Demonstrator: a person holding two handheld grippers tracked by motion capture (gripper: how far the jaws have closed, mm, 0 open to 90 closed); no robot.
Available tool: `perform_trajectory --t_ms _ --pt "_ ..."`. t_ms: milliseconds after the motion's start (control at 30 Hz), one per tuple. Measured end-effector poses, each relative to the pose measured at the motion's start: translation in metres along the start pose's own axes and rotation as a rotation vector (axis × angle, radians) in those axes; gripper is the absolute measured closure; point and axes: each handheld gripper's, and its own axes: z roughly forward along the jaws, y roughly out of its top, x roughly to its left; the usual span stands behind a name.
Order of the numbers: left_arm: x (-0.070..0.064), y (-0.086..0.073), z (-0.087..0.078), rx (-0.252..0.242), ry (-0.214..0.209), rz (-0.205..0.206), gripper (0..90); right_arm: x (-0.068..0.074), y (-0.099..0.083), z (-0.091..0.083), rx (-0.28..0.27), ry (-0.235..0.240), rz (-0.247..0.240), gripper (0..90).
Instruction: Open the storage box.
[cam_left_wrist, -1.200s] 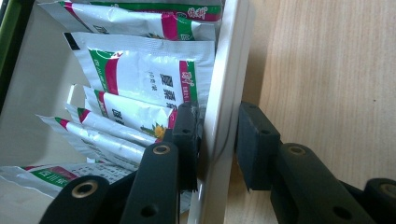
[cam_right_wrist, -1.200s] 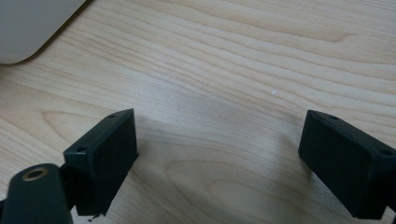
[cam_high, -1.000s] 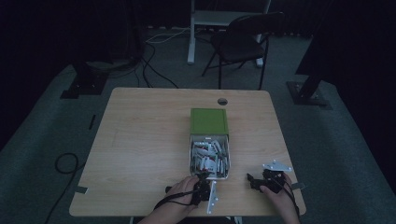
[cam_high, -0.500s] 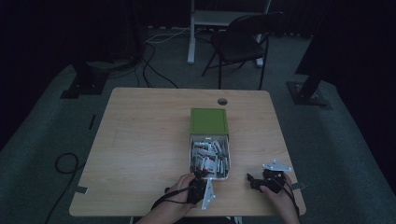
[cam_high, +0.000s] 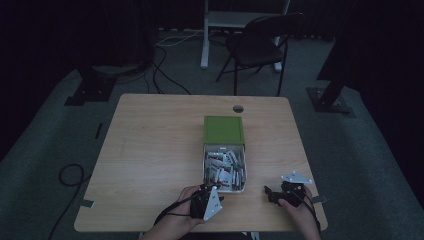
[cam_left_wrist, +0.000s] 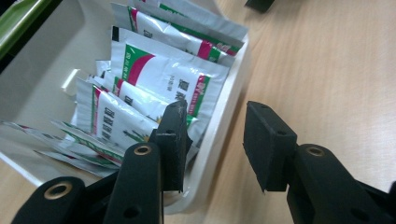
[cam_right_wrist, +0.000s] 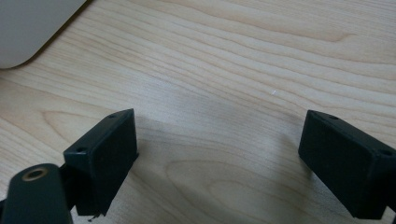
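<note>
Straddling the white box's (cam_left_wrist: 229, 126) near wall, the left hand-held gripper (cam_left_wrist: 217, 140) gapes beside upright sachets (cam_left_wrist: 159, 79).

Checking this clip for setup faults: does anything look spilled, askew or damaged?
Nothing spilled. The sachets lie jumbled and overlapping inside the white tray, none on the table. The left gripper is open astride the tray's rim; the right gripper is open over bare wood.

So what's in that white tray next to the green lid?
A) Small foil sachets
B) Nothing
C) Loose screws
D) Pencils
A: the white tray holds a heap of small foil sachets printed in red and green, with the left gripper open at its rim.
</note>
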Motion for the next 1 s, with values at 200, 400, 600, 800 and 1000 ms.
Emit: perform_trajectory --t_ms 200,400,600,800,1000 --pt "0.008 -0.006 -0.012 -0.042 -0.023 -0.058 61.0 0.000 0.000 0.000 0.000 0.000 0.000 11.1" --pt "0.019 -0.010 -0.028 -0.071 0.007 -0.094 60.9 0.000 0.000 0.000 0.000 0.000 0.000 11.1" --pt "0.039 -0.012 -0.050 -0.134 0.059 -0.170 60.9 0.000 0.000 0.000 0.001 0.000 0.000 11.1" --pt "0.048 -0.018 -0.056 -0.165 0.058 -0.213 61.0 0.000 0.000 0.000 0.000 0.000 0.000 11.1" --pt "0.056 -0.025 -0.062 -0.173 0.086 -0.236 61.0 0.000 0.000 0.000 0.000 0.000 0.000 11.1"
